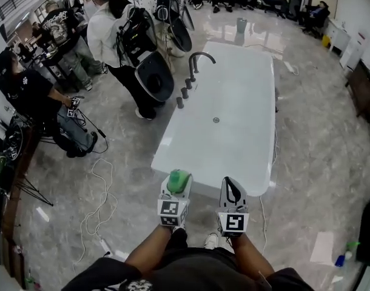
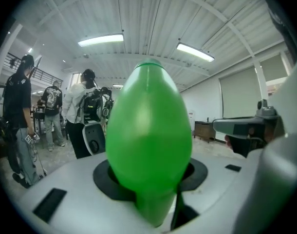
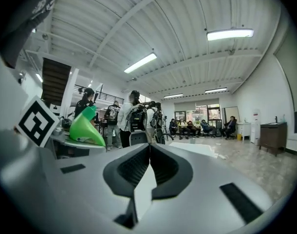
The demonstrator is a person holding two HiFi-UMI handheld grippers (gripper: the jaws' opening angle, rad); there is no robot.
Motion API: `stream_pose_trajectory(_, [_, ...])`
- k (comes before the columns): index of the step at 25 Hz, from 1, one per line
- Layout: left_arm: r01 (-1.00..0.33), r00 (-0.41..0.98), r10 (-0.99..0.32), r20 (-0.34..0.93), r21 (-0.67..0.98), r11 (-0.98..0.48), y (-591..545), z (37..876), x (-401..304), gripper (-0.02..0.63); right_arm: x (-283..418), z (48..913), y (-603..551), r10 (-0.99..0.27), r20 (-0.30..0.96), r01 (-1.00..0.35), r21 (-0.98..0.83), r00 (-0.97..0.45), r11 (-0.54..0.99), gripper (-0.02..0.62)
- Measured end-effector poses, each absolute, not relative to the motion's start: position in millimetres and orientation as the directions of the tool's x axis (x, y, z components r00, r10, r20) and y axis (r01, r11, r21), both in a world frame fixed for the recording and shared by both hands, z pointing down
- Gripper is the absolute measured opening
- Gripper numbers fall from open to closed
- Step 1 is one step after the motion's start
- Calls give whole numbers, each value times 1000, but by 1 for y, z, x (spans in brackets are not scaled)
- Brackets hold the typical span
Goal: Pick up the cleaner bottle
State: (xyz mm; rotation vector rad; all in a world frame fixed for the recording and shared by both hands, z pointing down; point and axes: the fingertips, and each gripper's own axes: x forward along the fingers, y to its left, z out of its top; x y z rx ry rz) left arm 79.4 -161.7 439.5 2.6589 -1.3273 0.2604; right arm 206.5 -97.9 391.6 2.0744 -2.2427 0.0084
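The cleaner bottle (image 1: 179, 179) is bright green and sits between the jaws of my left gripper (image 1: 176, 190), which is shut on it. In the left gripper view the bottle (image 2: 148, 140) fills the middle and hides most of the jaws. Both grippers are held up in front of me, near the closest end of a white bathtub (image 1: 233, 132). My right gripper (image 1: 232, 190) is beside the left one, its jaws shut with nothing in them. Its tips meet (image 3: 149, 149) in the right gripper view, where the green bottle (image 3: 86, 128) shows at the left.
A curved faucet (image 1: 197, 59) and round knobs (image 1: 184, 93) stand on the tub's left rim. Several people (image 1: 112, 35) stand or sit at the left. Cables (image 1: 100, 199) trail over the marble floor. A sheet of paper (image 1: 321, 247) lies at the right.
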Motion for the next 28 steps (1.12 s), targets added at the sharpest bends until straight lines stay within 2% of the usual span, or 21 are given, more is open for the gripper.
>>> stream_pose_trajectory(13, [-688, 723, -672, 159, 75, -722, -224, 391, 72, 179, 211, 368, -136, -978, 79, -980, 77, 192, -186, 15])
stream_pose_trajectory(28, [-676, 733, -667, 132, 40, -736, -219, 375, 93, 179, 248, 342, -123, -966, 36, -963, 92, 256, -251, 15])
